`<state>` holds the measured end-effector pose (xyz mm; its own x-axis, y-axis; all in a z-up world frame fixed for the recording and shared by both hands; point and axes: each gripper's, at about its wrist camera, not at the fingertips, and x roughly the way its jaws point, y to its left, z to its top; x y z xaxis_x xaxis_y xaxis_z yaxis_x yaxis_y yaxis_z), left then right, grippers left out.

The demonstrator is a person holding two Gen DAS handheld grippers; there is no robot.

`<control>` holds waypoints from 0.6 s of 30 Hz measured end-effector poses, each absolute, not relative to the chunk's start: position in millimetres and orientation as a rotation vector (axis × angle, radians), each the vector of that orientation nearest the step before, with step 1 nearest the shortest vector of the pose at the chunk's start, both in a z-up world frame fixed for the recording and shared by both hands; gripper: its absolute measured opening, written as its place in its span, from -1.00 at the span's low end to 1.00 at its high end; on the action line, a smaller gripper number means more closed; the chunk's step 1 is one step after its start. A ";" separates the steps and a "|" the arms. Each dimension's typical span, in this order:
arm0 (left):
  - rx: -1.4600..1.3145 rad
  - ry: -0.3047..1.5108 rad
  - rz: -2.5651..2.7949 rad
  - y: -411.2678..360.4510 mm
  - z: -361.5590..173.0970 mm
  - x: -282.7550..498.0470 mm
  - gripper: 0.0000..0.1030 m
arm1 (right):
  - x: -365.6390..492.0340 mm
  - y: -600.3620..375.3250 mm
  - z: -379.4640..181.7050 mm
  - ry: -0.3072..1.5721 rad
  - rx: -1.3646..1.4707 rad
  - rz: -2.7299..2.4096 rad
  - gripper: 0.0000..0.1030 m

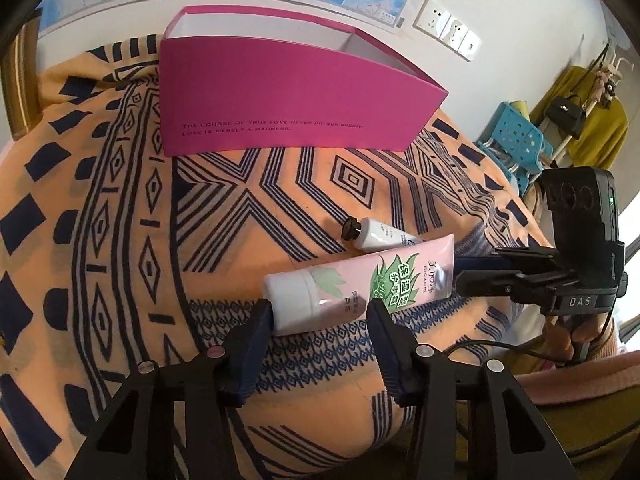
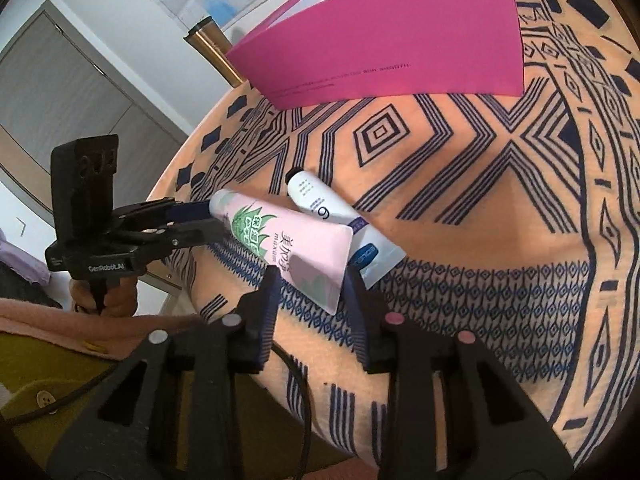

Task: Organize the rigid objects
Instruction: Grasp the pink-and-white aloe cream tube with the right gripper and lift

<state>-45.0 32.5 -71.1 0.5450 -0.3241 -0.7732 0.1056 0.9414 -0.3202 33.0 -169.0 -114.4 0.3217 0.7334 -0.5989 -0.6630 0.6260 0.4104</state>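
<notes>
A pink hand-cream tube [image 1: 360, 284] with a white cap and green leaf print lies on the patterned cloth; its cap end sits between the fingers of my left gripper [image 1: 320, 312], which is open around it. In the right wrist view the same tube [image 2: 288, 240] has its crimped tail between the fingers of my right gripper [image 2: 312, 284], also open. A smaller white tube [image 1: 380, 236] with a black cap lies just behind it, partly under its tail [image 2: 324, 200]. An open magenta box [image 1: 288, 92] stands at the back [image 2: 392, 40].
The orange cloth with dark blue geometric print [image 1: 120, 220] covers the table, whose near edge drops off toward me [image 2: 224, 300]. A blue perforated stool [image 1: 516, 136] and hanging clothes [image 1: 592, 128] stand off to the right. A wall map hangs behind the box.
</notes>
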 end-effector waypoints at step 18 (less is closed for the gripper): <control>-0.253 0.900 -0.243 36.2 -51.1 -34.7 -0.06 | 39.8 -171.7 -84.0 0.739 0.095 0.908 -0.32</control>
<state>-34.7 36.2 -51.1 0.5987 -0.3119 -0.7377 0.1012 0.9431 -0.3166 39.8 -171.7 -84.0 0.3901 0.7445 -0.5419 -0.6823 0.6289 0.3729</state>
